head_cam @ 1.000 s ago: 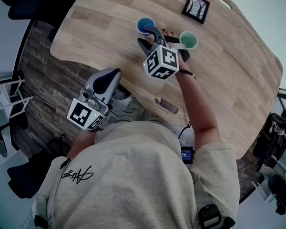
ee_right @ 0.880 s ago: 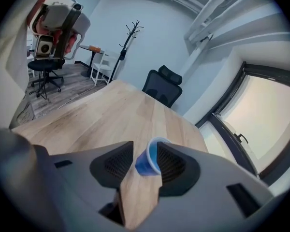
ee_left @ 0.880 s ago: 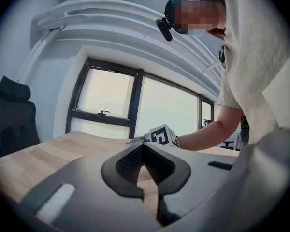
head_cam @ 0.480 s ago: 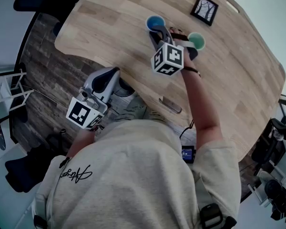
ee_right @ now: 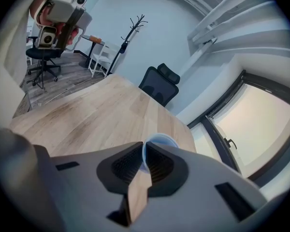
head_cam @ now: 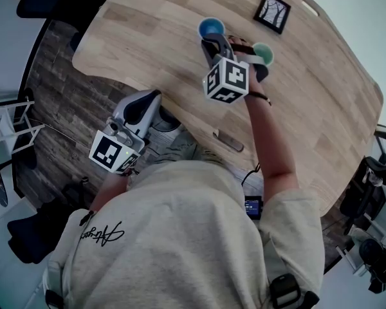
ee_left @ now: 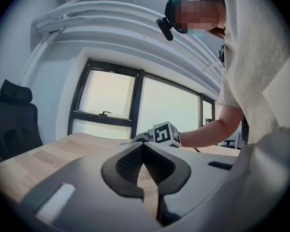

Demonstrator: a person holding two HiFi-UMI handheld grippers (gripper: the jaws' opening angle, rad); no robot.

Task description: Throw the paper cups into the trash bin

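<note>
Over table (head_cam: 141,24), right gripper (ee_right: 145,150) closing onto blue cup (ee_right: 162,140)

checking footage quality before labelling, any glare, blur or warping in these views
Head view: evenly lit, table edges bowed by the wide lens. Left gripper view: windows washed out, dark vignette. Right gripper view: same vignette, blue cup sharp enough.

Pale-walled office, a wood bench beside big windows.
From above, the light wood bench (head_cam: 148,31) spans twelve to three o'clock, with dark plank floor (head_cam: 64,114) at nine. A dark-framed window (ee_left: 111,105) glows with daylight beyond the bench. A black chair (ee_right: 159,83) stands at the bench's far end, and a coat stand (ee_right: 130,28) rises at twelve against the pale wall.
</note>
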